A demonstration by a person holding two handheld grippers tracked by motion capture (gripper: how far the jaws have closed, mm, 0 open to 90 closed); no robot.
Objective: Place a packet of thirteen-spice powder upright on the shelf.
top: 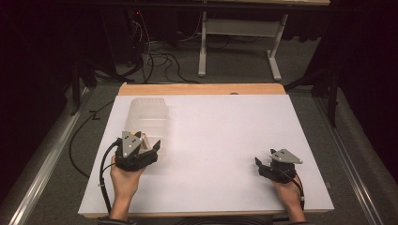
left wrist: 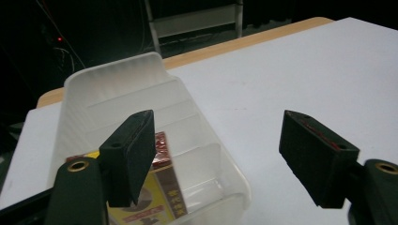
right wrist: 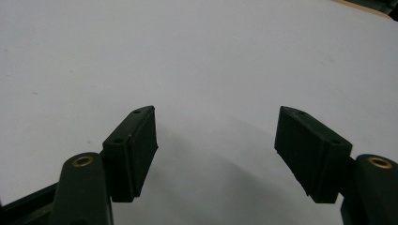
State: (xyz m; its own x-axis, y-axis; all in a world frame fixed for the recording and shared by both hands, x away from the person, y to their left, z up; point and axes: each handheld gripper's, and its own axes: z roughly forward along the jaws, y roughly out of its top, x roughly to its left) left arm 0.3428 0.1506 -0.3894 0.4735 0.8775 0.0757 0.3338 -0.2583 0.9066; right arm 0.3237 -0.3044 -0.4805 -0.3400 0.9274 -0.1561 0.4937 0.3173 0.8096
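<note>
**Tongs poised at clear tray on white table**

Hands of a seated person hold a pair of black two-jaw tongs over a white-topped table [top: 220, 136] with a pale wooden far edge. At the left tongs [top: 151, 151], the jaws stand wide apart, gripping nothing; seen along them in the left gripper view [left wrist: 220, 154], one jaw hangs inside the near end of a translucent, ribbed plastic tray [left wrist: 117, 93], the other outside its side wall, above bare tabletop. Lying flat in the tray's near end, just beneath that inner jaw, is a yellow-and-brown printed cardboard packet [left wrist: 157, 194] with a red patch; its lettering is too small to read. The tray [top: 149, 117] stretches away from the left tongs toward the table's far edge. Well apart from both, the right tongs [top: 263, 168] rest low near the front of the table, jaws likewise spread and empty, with plain white surface ahead of them in the right gripper view [right wrist: 216, 145]. Beyond the table, cables trail across grey carpet [top: 234, 70].
</note>
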